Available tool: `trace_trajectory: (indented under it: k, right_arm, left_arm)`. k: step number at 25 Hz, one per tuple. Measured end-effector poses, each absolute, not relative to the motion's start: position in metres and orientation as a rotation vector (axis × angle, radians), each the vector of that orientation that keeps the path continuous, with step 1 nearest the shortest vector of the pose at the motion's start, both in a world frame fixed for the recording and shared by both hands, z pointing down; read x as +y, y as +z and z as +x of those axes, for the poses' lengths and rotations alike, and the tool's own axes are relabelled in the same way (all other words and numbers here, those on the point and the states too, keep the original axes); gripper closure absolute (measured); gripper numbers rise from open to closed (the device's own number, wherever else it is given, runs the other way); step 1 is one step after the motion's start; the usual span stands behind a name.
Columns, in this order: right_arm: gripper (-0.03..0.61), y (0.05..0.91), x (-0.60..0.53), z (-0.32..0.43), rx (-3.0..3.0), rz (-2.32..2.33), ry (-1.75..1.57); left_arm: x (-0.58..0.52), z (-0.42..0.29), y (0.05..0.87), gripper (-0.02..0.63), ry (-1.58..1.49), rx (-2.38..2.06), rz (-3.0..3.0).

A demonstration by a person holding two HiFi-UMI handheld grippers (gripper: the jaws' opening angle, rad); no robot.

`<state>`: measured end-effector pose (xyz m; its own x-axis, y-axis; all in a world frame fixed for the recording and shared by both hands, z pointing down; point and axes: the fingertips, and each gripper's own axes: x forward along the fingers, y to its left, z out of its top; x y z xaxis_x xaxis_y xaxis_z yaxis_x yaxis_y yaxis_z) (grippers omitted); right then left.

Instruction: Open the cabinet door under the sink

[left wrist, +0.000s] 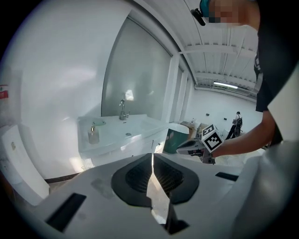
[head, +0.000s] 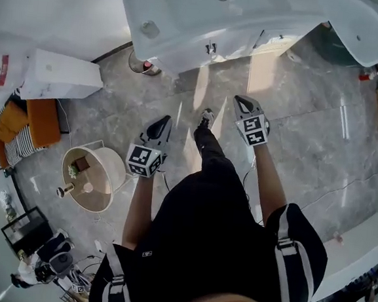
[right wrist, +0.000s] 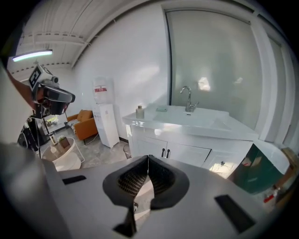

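The cabinet door (right wrist: 189, 154) under the sink (right wrist: 198, 117) stands shut, straight ahead of the right gripper (right wrist: 148, 159) but well apart, its handles (right wrist: 164, 152) upright. The left gripper (left wrist: 153, 158) sits farther from the sink. Both pairs of jaws are together, empty.

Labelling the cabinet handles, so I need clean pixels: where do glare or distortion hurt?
Right gripper view: handles sharp, fisheye bends the glass panel edges. Head view: bright glare on the floor, handles tiny. Left gripper view: wall washed out, cabinet pale.

No print is legible; the red label (right wrist: 101, 88) is too small.
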<state>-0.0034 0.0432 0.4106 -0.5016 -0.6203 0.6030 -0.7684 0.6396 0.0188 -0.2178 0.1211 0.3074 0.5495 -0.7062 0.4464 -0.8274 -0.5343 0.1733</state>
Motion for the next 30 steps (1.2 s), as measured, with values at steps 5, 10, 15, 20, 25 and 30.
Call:
trace_trajectory:
  k: [5,10,15,20,25,30]
  right_arm:
    - [0.518,0.468,-0.006,-0.022,-2.269,1.08,0.376]
    - [0.518,0.527,-0.051,-0.04,-2.257,1.079,0.347]
    - [0.518,0.586,-0.098,-0.051,-2.233,1.181,0.384]
    - [0.518,0.633,-0.156,-0.049,-2.197,1.317,0.411]
    - [0.515,0.668,-0.201,-0.055,-2.173,1.371,0.468]
    - [0.472,0.688,-0.237,-0.066,-2.138,1.428,0.458]
  left_arm:
    - [0.062,-0.208,0.355,0.594,0.515,-1.183,2.418]
    - [0.021,-0.19,0.425,0.594,0.538,-1.105,2.373]
    - [-0.004,-0.182,0.49,0.594,0.585,-1.03,2.368]
    - [-0.03,-0.181,0.549,0.594,0.618,-0.993,2.366]
    - [-0.05,-0.179,0.581,0.594,0.607,-0.968,2.371]
    - [-0.064,-0.175,0.601,0.594,0.591,-0.967,2.353]
